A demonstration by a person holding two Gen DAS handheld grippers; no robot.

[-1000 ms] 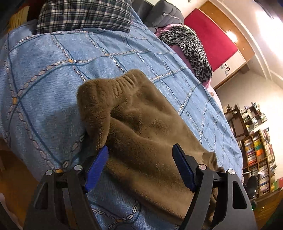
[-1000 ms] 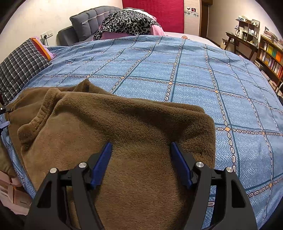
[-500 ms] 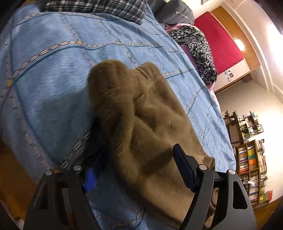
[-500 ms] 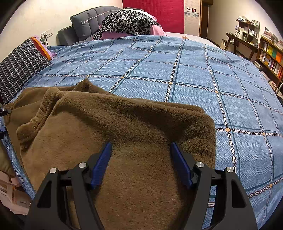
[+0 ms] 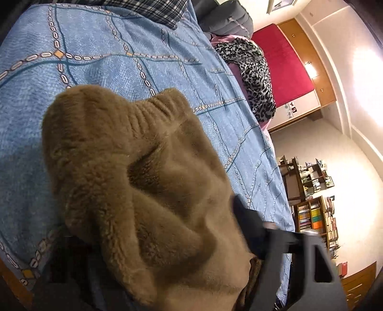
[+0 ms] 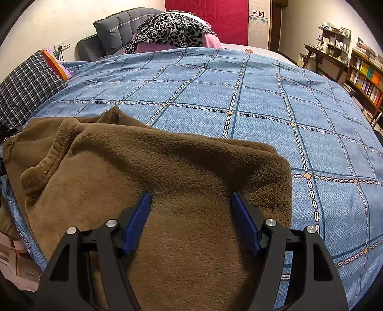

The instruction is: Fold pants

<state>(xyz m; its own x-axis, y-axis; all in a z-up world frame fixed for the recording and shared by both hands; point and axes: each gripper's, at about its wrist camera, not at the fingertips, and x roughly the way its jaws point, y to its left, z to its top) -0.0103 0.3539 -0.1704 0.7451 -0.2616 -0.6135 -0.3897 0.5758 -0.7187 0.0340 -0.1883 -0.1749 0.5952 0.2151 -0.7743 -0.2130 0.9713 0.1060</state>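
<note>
right wrist: fuzzy brown fleece pants (image 6: pixel 148 181)

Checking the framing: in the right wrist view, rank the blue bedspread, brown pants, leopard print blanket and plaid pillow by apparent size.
1. blue bedspread
2. brown pants, enlarged by nearness
3 and 4. leopard print blanket and plaid pillow: similar, unranked

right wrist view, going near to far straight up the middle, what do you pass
right gripper → brown fleece pants → blue patterned bedspread → leopard-print fabric → red panel on the far wall
</note>
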